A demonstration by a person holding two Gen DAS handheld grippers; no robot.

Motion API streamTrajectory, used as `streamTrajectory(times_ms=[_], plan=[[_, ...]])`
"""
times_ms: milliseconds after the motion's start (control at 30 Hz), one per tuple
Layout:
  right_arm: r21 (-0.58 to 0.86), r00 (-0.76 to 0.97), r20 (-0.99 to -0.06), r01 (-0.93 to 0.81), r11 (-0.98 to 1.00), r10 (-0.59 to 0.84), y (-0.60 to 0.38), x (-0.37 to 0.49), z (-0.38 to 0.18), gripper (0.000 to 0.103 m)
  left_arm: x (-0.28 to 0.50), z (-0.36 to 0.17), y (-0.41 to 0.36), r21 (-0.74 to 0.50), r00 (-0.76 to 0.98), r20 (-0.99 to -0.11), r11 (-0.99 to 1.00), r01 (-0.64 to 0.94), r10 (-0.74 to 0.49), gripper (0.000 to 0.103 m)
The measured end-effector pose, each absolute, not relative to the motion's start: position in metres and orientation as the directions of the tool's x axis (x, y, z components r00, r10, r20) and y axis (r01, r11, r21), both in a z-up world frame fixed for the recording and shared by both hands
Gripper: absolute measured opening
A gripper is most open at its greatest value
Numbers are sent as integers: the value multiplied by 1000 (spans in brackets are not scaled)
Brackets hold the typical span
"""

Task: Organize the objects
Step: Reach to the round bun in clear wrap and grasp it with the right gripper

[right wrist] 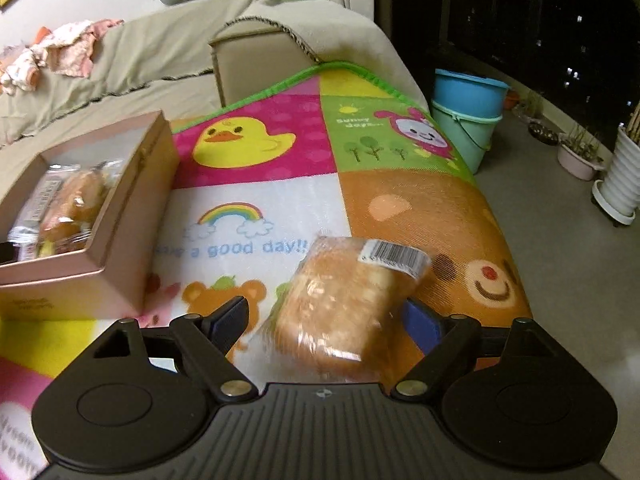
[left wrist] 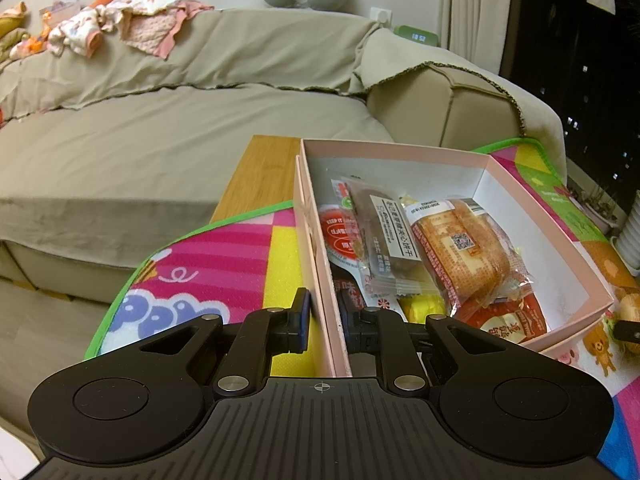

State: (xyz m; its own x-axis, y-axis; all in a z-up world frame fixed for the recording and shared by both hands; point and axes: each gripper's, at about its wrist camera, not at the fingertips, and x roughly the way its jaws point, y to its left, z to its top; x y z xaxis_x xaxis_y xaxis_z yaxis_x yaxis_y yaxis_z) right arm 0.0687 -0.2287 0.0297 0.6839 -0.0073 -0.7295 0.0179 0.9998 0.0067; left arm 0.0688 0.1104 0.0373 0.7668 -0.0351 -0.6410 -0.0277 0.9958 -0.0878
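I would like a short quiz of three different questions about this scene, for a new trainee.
1. True or false: the left claw is shut on the near wall of the pink cardboard box.
2. What lies between the open right claw's fingers?
A. wrapped golden bread with a barcode label
B. a yellow toy duck
3. Fill in: the box stands on a colourful cartoon play ____.

Key: 1 true; 2 A; 3 mat.
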Motion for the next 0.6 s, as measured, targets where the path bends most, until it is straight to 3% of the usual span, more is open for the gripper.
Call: streamTrajectory(times_ms=[133, 300, 600], plan=[[-21, 681, -732, -4, 1000, -12, -221, 75, 26, 84, 67, 36, 111, -88, 768, -640, 996, -29, -34, 17], [-22, 684, -729, -60, 998, 25, -213, 72, 33, 60, 67, 35, 110, -88, 767, -640, 996, -30, -34, 17], [33, 621, -771, -187, 982, 144, -208, 37, 43, 57, 67, 35, 110, -88, 768, -640, 996, -29, -34, 17]])
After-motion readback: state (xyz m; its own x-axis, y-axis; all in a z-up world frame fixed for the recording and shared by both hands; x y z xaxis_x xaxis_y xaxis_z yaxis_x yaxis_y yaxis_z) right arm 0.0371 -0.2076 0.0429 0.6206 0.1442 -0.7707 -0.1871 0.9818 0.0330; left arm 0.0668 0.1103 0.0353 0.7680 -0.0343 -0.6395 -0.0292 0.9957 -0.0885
